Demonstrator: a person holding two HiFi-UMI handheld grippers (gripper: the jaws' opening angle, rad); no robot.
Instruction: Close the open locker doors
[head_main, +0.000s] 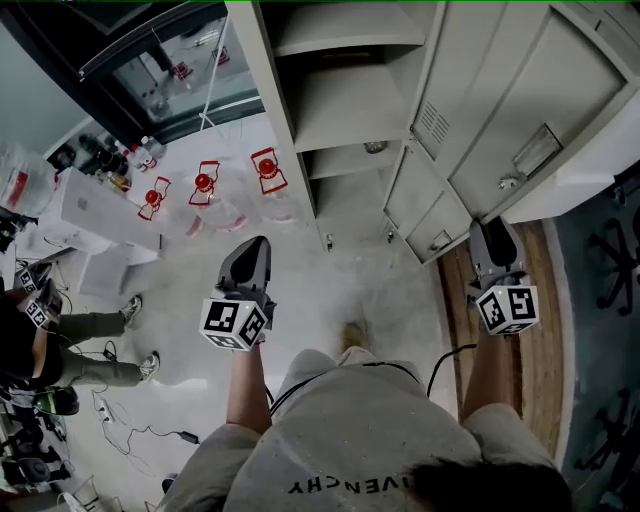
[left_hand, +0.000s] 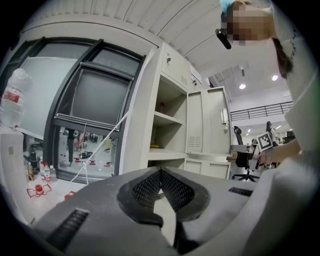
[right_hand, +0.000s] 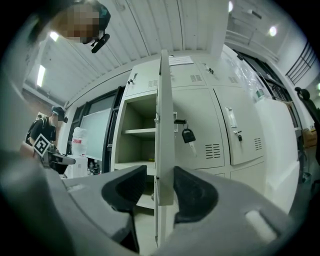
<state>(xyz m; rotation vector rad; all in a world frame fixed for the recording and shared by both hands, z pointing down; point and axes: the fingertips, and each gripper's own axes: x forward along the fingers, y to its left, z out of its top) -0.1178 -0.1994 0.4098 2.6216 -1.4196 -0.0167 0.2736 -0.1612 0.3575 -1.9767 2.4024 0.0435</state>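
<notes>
Pale speckled floor (head_main: 400, 290) and a dark-framed window (head_main: 175, 70) fill my feed.
I see a wooden strip (head_main: 548, 330) at the right, black office chairs (head_main: 612, 252) beyond it, and round ceiling lights (left_hand: 242, 86) glowing far off.

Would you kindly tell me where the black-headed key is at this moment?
In the right gripper view, the key hangs just right of centre, beside the edge-on open locker door, under its lock.

Pale cream locker doors (head_main: 520, 110), black key tag (right_hand: 188, 135) (darkest spot there), grey T-shirt (head_main: 370, 440), brown wood-grain floor strip (head_main: 545, 400)
</notes>
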